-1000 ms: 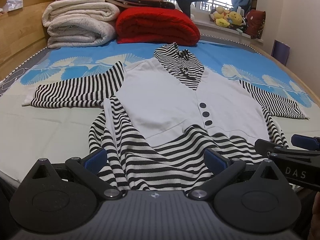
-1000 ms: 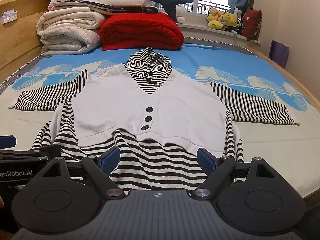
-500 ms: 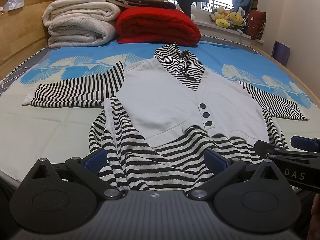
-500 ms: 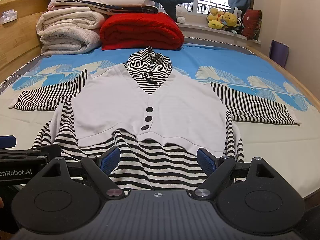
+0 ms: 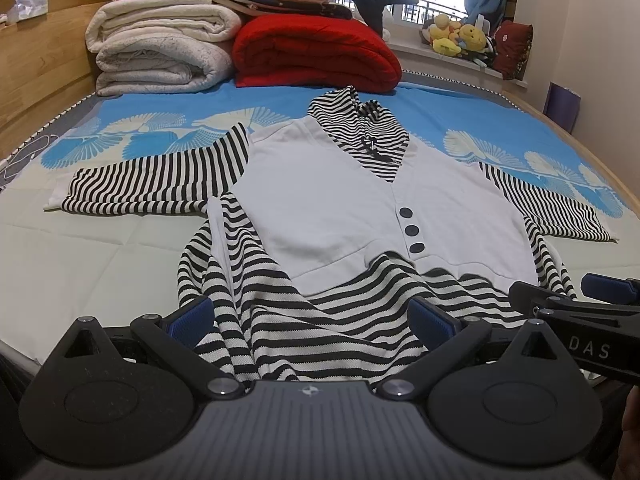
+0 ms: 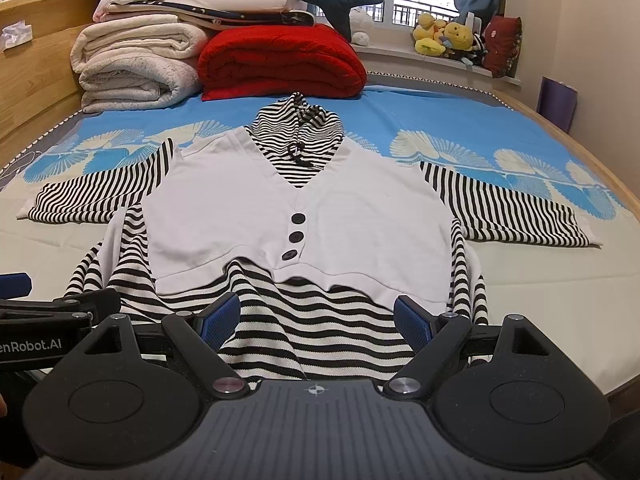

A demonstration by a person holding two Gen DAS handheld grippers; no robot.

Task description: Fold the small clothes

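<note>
A small black-and-white striped hooded top with a white vest front and three dark buttons (image 5: 360, 208) (image 6: 296, 216) lies face up on the bed, sleeves spread to both sides, hem rumpled at the near edge. My left gripper (image 5: 312, 316) is open, its blue pads on either side of the striped hem at the near left. My right gripper (image 6: 318, 316) is open over the hem at the near right. Each gripper shows at the edge of the other's view, the right one (image 5: 576, 304) and the left one (image 6: 60, 300). Neither holds cloth.
The bed has a blue fan-pattern sheet (image 6: 460, 120) and a pale near part (image 5: 80, 256). Folded white quilts (image 5: 160, 52), a red blanket (image 5: 316, 56) and a shark plush are stacked at the far end. Wooden bed frame (image 5: 36, 60) on the left, plush toys on the windowsill.
</note>
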